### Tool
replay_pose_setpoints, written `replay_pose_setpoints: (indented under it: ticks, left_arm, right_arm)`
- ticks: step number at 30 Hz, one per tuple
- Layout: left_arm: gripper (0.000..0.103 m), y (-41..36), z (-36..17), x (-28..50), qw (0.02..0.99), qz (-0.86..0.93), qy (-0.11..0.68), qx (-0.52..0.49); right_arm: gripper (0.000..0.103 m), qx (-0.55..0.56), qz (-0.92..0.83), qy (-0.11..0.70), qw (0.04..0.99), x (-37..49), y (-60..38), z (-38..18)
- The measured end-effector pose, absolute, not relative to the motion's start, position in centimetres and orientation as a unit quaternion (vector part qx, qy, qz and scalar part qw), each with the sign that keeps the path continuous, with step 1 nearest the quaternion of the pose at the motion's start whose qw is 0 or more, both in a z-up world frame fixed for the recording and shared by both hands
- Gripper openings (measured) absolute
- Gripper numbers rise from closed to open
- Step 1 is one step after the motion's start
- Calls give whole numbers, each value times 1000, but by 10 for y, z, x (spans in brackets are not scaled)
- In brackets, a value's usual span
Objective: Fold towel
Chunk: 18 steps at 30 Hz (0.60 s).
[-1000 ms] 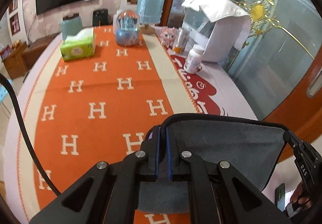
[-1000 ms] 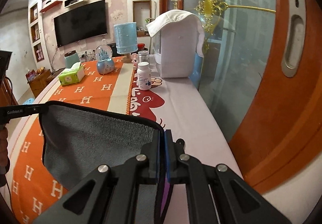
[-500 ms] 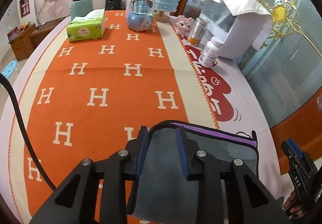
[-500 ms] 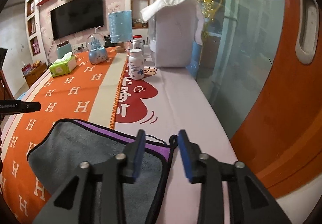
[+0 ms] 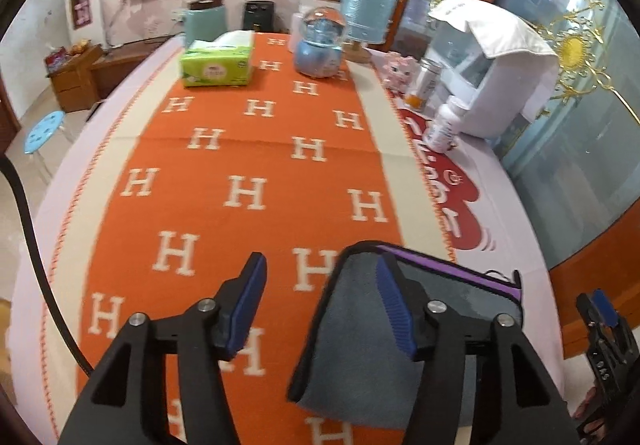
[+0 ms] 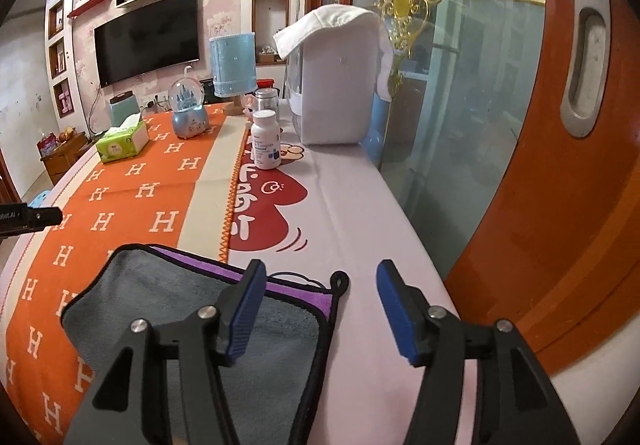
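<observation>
Counter (image 6: pixel 360 205) runs long ahead of me, pale cloth w/ a red heart print, and an orange H-pattern runner (image 5: pixel 240 149) laid over most of it. Far end on the right: white appliance (image 6: pixel 340 85) w/ a white cloth draped on top, just beside the glass door.

Towel (image 6: pixel 168 309) lies flat at the near end of the counter, grey face up, black edging, a purple strip showing along its far edge, so it's folded over. It straddles the runner's border, part on orange, part on pale cloth. Small hang loop sticks out at its far right corner.

My left claw (image 5: pixel 320 305) is wide open, holding nothing; its right finger sits over the towel's left part, left finger over bare runner. My right claw (image 6: pixel 320 309) also wide open & empty, left finger over the towel's right edge, right finger over pale cloth.

Smaller stuff far off: blue lamp (image 6: pixel 234 65), snow globe (image 6: pixel 188 113), green tissue box (image 5: pixel 218 65), white pill bottle (image 6: pixel 266 139).
</observation>
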<state>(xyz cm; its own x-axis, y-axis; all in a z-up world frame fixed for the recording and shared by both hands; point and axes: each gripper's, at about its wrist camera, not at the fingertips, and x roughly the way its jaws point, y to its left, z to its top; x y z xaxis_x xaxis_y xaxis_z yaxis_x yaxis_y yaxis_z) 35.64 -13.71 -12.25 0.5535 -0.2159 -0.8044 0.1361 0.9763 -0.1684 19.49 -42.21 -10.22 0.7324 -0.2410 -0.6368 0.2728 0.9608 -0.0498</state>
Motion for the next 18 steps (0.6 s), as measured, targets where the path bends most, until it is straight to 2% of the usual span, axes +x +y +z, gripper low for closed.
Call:
replay_pose_setpoints:
  ticks: [6, 8, 14, 18]
  left_arm:
    - [59, -104, -114, 339, 876, -60, 478, -39]
    - [66, -91, -109, 329, 877, -47, 477, -36]
    - [75, -52, -101, 292, 873, -26, 486, -30]
    - [78, -21, -95, 262, 870, -30, 491, -43]
  right_arm:
    - [63, 19, -131, 326, 936, 182, -398, -83]
    - [64, 20, -129, 321, 938, 175, -389, -78]
    - [75, 16, -118, 309, 943, 150, -353, -64]
    - [88, 18, -108, 308, 945, 126, -326, -60]
